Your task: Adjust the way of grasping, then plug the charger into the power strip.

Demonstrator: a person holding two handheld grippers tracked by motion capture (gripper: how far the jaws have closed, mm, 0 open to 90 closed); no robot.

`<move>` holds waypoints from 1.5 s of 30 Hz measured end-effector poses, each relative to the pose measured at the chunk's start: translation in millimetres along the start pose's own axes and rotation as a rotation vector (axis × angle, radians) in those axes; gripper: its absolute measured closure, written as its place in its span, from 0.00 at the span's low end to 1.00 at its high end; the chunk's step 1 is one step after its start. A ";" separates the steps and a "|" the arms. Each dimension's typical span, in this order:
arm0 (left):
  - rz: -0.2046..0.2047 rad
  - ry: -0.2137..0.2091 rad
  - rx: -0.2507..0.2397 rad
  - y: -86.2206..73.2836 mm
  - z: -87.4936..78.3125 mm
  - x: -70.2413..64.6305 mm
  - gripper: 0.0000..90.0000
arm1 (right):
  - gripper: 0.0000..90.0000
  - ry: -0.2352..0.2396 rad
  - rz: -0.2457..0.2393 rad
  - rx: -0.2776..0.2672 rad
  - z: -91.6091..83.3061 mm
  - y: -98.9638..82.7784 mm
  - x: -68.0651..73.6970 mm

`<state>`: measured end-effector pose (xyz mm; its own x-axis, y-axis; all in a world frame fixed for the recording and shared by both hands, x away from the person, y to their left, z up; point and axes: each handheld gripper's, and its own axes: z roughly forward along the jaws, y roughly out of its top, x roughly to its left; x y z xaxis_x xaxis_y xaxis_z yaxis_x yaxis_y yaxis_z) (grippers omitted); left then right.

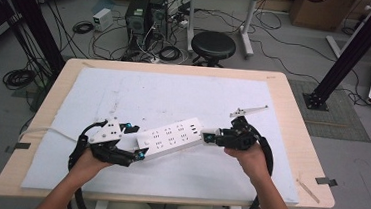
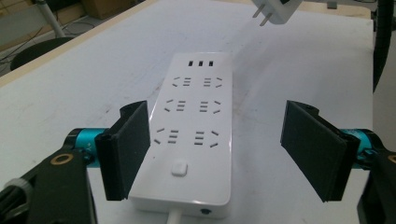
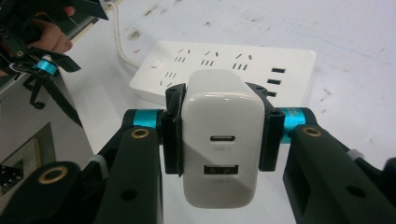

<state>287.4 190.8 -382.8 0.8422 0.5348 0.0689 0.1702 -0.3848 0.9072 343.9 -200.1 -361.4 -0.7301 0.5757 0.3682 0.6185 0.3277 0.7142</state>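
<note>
The right gripper (image 3: 219, 140) is clamping a white USB charger block (image 3: 219, 140), unplugged; left gripper (image 2: 219, 154) fingers are gaping around the white plastic power strip (image 2: 194, 126) at six o'clock on the counter (image 1: 292, 123), not gripping.

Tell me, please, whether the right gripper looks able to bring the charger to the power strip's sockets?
Probably yes: the right gripper holds the charger just beyond the power strip, whose sockets face up uncovered.
</note>
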 end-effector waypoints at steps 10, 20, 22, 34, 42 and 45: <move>-0.024 0.023 -0.019 -1.2 -8.1 2.1 0.27 | 0.70 -0.030 -0.002 -0.014 -9.7 -0.9 0.6; -0.042 0.032 -0.039 -3.9 -10.7 1.0 0.27 | 0.70 -0.054 -0.013 -0.005 -16.7 -1.2 -0.7; -0.044 0.031 -0.045 -4.4 -11.0 0.7 0.27 | 0.70 -0.058 -0.016 -0.011 -19.2 -1.4 -1.8; -0.110 0.043 -0.089 -15.2 -15.8 14.1 0.27 | 0.70 0.003 -0.128 0.044 -21.3 -2.4 -1.0; -0.124 0.038 -0.091 -18.1 -12.2 14.9 0.27 | 0.70 -0.067 -0.248 0.139 -24.6 -3.7 2.6; -0.123 0.033 -0.091 -18.2 -10.6 15.2 0.27 | 0.70 -0.106 -0.285 0.167 -29.3 -5.4 2.7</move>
<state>291.7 213.9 -393.9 0.8001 0.5989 -0.0328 0.2230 -0.2462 0.9432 330.1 -222.3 -346.9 -0.8517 0.5149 0.0976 0.4392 0.5998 0.6689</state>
